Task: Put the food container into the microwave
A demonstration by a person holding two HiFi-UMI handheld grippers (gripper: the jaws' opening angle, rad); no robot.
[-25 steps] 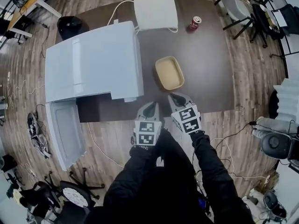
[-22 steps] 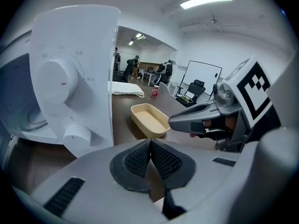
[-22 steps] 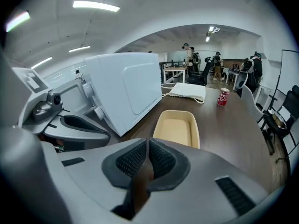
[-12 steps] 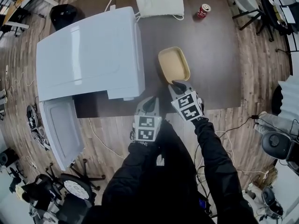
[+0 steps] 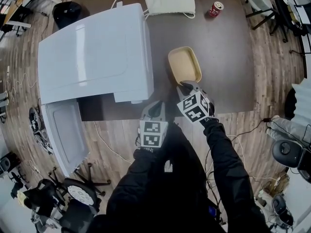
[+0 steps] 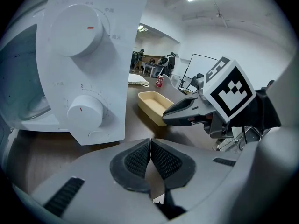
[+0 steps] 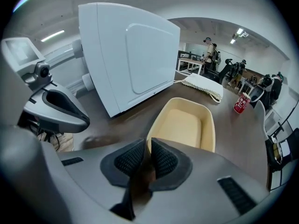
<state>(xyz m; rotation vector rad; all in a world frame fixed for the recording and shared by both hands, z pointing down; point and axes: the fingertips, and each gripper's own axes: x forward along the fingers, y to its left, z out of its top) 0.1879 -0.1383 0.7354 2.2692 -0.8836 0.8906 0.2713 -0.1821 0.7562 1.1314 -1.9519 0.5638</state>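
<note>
In the head view I am seeing the food container (image 5: 184, 66) lying on the tabletop (image 5: 226, 57) right of the microwave (image 5: 95, 57), its long axis running from near edge to far edge, with the right tongs (image 5: 186, 86) at its near end and the left tongs (image 5: 156, 109) hanging farther off. The left gripper view is showing those tongs clenched on nothing, with the container ahead and to the right. The right gripper view is showing its tongs all but clenched and seemingly empty, the near rim sitting just past their tips.

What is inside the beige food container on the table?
Nothing visible: the food container shows only a bare floor. Its near end is covered by the right gripper.
</note>
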